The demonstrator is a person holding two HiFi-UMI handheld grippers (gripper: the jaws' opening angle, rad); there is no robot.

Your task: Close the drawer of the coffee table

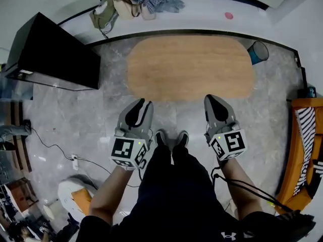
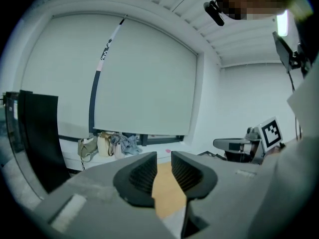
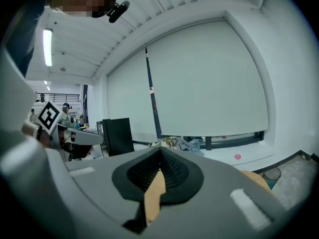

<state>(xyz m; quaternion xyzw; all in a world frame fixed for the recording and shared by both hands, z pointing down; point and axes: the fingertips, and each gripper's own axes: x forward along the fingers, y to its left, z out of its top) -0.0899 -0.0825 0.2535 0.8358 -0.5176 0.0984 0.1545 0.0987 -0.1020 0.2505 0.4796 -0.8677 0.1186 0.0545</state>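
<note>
Left gripper (image 1: 140, 105): spread partway, nothing between its pads; I hold it about level at 7 o'clock of the coffee table (image 1: 189, 67).
Right gripper (image 1: 214, 101): pressed together on nothing, at 5 o'clock of the coffee table, not touching it.
Drawer: I can't see it. The oval wooden tabletop hides the front from above, and nothing juts past its rim.
Step in hand: my guess is either a drawer already pushed home or one still waiting under the overhang; both fit.
Next move: I'd need sight of the table's side before judging anything.
Surface: grey stone-look floor (image 1: 75, 115), with a white power strip (image 1: 74, 159) at 8 o'clock.
Room: black cabinet (image 1: 55, 54) at 10 o'clock, bags and clothes (image 1: 136, 1) on the window ledge at 12, teal bin (image 1: 258, 52) at 2, orange seat (image 1: 303, 150) at 3.
</note>
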